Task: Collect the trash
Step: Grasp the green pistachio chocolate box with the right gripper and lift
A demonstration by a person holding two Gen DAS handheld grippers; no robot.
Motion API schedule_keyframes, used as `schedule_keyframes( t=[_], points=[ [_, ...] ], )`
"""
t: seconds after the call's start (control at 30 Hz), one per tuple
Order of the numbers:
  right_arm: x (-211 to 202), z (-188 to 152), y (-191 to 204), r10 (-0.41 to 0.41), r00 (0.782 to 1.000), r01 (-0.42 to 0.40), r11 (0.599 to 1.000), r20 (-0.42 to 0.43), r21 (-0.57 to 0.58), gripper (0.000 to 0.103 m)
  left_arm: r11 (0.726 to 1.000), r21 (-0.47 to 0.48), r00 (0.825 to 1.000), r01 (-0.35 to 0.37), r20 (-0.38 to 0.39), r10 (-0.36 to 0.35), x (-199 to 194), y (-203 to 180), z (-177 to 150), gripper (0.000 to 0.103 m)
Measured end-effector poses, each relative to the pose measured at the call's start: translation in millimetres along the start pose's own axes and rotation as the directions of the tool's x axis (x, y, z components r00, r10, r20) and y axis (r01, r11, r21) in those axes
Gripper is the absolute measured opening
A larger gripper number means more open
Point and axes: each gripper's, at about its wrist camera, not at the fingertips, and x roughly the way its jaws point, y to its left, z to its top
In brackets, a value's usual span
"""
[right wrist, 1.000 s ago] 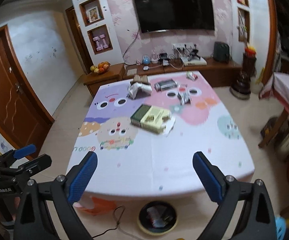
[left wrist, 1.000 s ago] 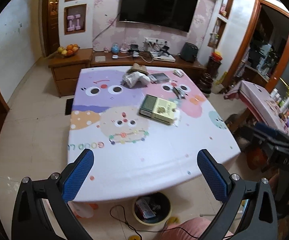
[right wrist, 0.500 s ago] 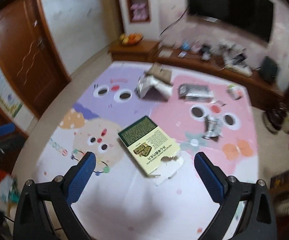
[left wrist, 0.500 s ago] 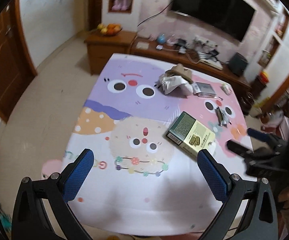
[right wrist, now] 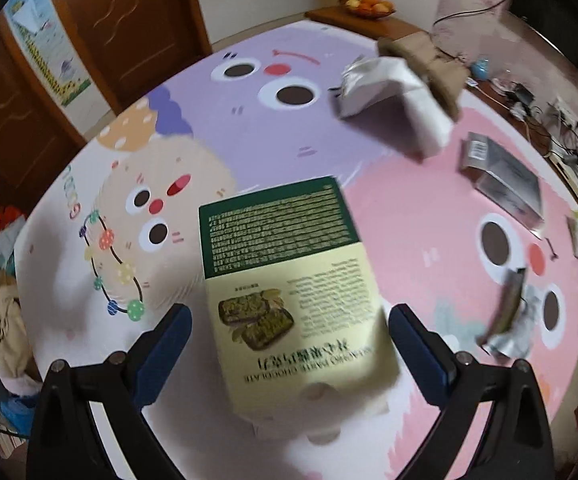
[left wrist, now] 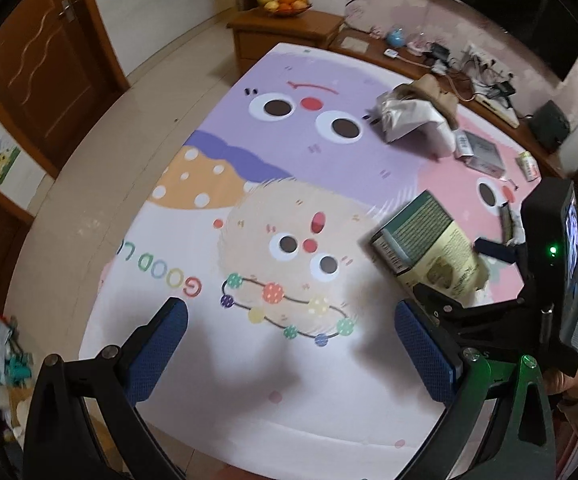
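Closing in: right gripper point(right wrist: 289, 344) is dropping over the green-and-cream box point(right wrist: 289, 276) since half a second ago, jaws spread, box lying flat on table point(right wrist: 401, 208). Left gripper point(left wrist: 289, 344) is hovering spread.

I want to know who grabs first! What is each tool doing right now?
Left tool: open, holding nothing, over the tablecloth.
Right tool: open, holding nothing, its fingers on either side of the green box.

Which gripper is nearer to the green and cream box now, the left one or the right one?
Right. The right gripper is open around the green and cream box; the left gripper hovers open over bare tablecloth beside it.
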Motion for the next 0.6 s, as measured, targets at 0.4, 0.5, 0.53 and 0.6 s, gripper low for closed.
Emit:
schedule_keyframes(
  t=[0.4,0.5,0.53,0.6],
  points=[
    [35.9,14.1,-13.0,-0.003,0.993,0.005,1.000,-0.120,0.014,0.097,1.000,0.012,1.000,-0.022,-0.021,0.022,5.8,-9.4,10.7,0.102],
    [34.9,13.1,-18.4,0.015,0.992,-0.010,0.999,-0.128,0.039,0.096,0.999,0.027,1.000,-0.019,-0.023,0.019,7.7,-16.6,16.1,0.102],
    [33.1,12.4,-19.7,0.015,0.992,-0.010,0.999,-0.122,0.045,0.096,0.999,0.032,0.999,-0.021,-0.023,0.022,8.5,-19.1,18.7,0.102],
    [27.3,11.6,-23.5,0.022,0.994,-0.015,0.998,-0.108,0.064,0.095,0.998,0.041,0.999,-0.040,-0.012,0.041,7.7,-26.0,24.0,0.102]
  ],
)
